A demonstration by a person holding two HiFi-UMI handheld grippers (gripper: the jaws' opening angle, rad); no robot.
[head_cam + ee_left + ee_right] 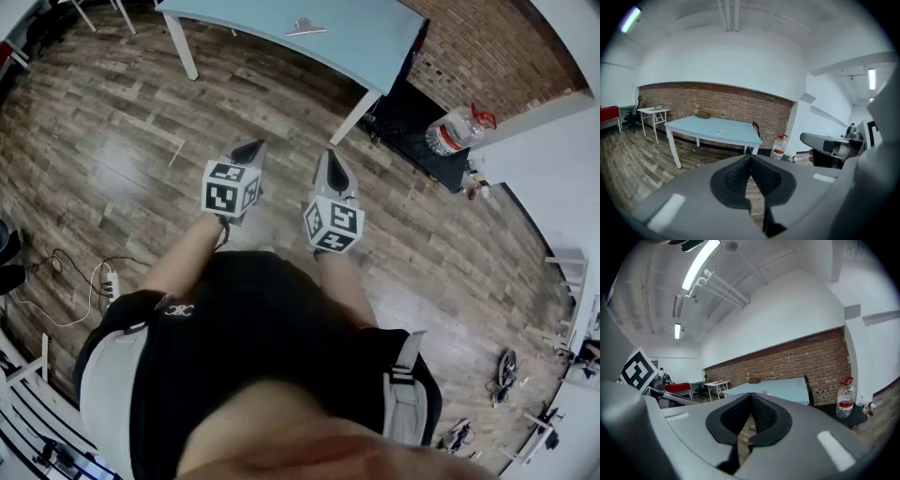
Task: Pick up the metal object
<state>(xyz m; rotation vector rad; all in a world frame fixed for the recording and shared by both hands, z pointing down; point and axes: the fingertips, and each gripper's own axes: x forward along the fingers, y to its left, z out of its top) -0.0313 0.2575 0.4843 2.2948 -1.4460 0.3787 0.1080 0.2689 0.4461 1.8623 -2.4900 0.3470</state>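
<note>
A small metal object (307,27) lies on the light blue table (375,52) at the far end of the room; in the left gripper view the metal object (722,133) shows as a thin pale piece on the table (736,136). My left gripper (251,150) and right gripper (333,164) are held side by side over the wooden floor, well short of the table. Both are shut with nothing between their jaws. The left gripper (750,157) and the right gripper (750,395) have their tips touching.
A plastic water bottle (457,127) with a red cap stands on a black mat by the brick wall, right of the table. A power strip with cables (108,281) lies on the floor at left. A brown box (704,114) sits at the table's far edge.
</note>
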